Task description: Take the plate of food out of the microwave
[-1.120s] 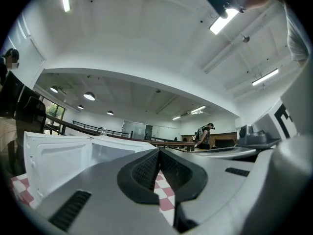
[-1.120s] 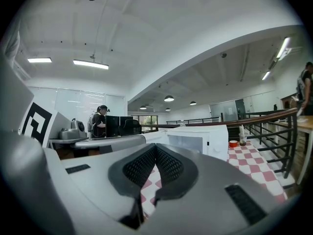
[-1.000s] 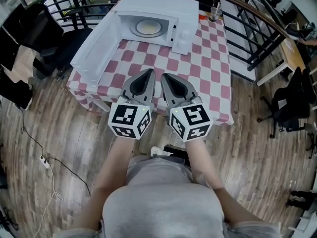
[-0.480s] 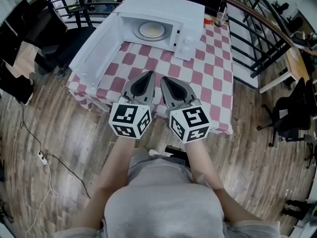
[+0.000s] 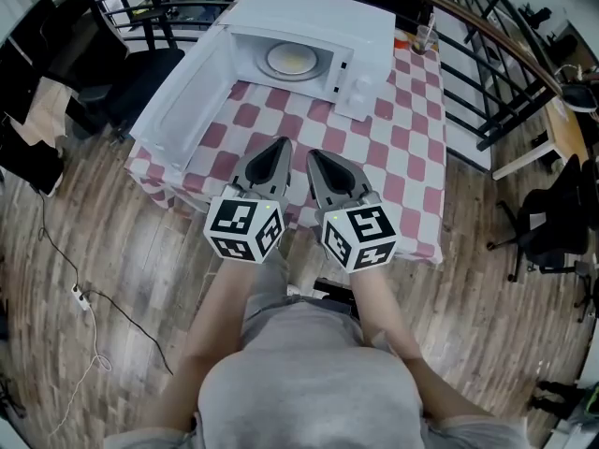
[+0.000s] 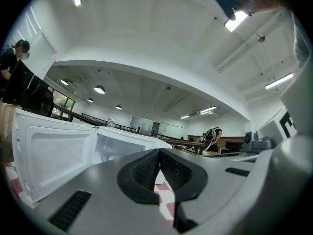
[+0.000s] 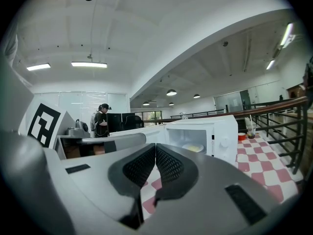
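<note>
While the grey left gripper (image 5: 284, 144) and right gripper (image 5: 313, 156) hover with jaws together, empty, a round white plate of food (image 5: 292, 60) sits at twelve o'clock inside the open white microwave (image 5: 323, 15).

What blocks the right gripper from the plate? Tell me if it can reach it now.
Probably yes: the door stands open, the plate lies in view inside the microwave, and only tablecloth lies before the right gripper. That gripper is shut and must open first.

Plate of food (image 5: 291, 60) flat inside open microwave (image 5: 314, 9).
</note>
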`<state>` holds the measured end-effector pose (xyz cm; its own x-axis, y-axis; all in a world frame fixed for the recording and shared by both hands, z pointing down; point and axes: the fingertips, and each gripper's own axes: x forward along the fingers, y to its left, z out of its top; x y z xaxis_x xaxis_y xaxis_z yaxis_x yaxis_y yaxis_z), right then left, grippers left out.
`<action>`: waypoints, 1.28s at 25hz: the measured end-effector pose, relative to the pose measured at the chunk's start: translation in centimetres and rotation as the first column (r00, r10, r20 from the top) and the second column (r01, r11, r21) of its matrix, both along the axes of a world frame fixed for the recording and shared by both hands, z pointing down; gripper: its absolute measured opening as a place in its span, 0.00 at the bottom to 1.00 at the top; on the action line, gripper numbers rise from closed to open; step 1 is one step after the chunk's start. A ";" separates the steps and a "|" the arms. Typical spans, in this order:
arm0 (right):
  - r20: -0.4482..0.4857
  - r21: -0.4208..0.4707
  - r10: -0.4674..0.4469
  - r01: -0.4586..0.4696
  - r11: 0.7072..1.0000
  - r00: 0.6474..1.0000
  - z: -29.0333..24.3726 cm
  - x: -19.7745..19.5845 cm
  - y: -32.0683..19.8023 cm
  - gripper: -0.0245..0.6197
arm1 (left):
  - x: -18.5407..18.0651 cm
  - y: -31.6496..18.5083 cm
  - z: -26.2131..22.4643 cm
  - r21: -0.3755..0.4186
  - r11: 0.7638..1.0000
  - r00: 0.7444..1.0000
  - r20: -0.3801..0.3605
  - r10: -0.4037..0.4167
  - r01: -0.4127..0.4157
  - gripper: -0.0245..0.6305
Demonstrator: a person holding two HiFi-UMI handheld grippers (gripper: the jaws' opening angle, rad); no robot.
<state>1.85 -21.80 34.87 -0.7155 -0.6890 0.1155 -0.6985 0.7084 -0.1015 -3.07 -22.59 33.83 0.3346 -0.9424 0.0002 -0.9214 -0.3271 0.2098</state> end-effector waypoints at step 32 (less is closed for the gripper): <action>-0.035 -0.060 0.107 -0.109 0.992 0.994 3.2 -4.1 -14.9 0.08 | -5.3 -16.9 5.8 -0.217 0.970 0.984 -0.159 0.080 -0.114 0.04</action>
<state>-2.29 -36.68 38.09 -0.6328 -0.7527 0.1816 -0.7740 0.6218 -0.1198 -8.40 -39.53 39.66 0.4369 -0.8867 0.1512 -0.8405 -0.3426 0.4197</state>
